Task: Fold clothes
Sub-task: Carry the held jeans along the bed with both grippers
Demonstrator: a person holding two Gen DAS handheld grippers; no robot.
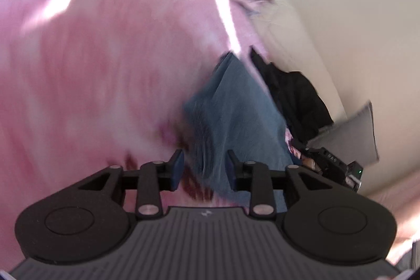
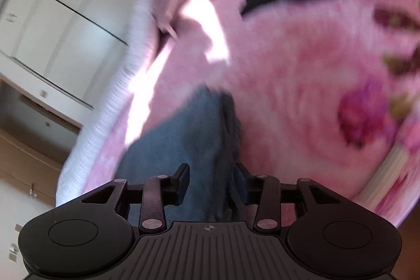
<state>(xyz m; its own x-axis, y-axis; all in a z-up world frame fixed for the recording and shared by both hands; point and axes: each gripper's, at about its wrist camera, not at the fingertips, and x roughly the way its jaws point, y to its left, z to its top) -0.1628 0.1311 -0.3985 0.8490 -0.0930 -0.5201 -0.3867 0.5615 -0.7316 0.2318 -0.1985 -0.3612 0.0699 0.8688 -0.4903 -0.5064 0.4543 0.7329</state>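
While spread apart, both fingers (image 1: pixel 179 162) (image 2: pixel 183 175) straddling blue cloth (image 1: pixel 236 112) (image 2: pixel 183 133), running lengthwise toward upper frame over pink blanket (image 1: pixel 92 70) (image 2: pixel 288 70).

This is a bedroom in a home. A bed with a pink flowery blanket (image 2: pixel 302 64) fills most of the view, with tall white cupboards (image 2: pixel 60 25) beside it and a grey pillow (image 1: pixel 351 138) by the wall.

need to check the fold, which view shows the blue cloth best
The left wrist view: the blue cloth shows as one broad, fairly sharp panel rising beyond the left gripper. The right wrist view shows it too, but more blurred, and cut off below by the right gripper.
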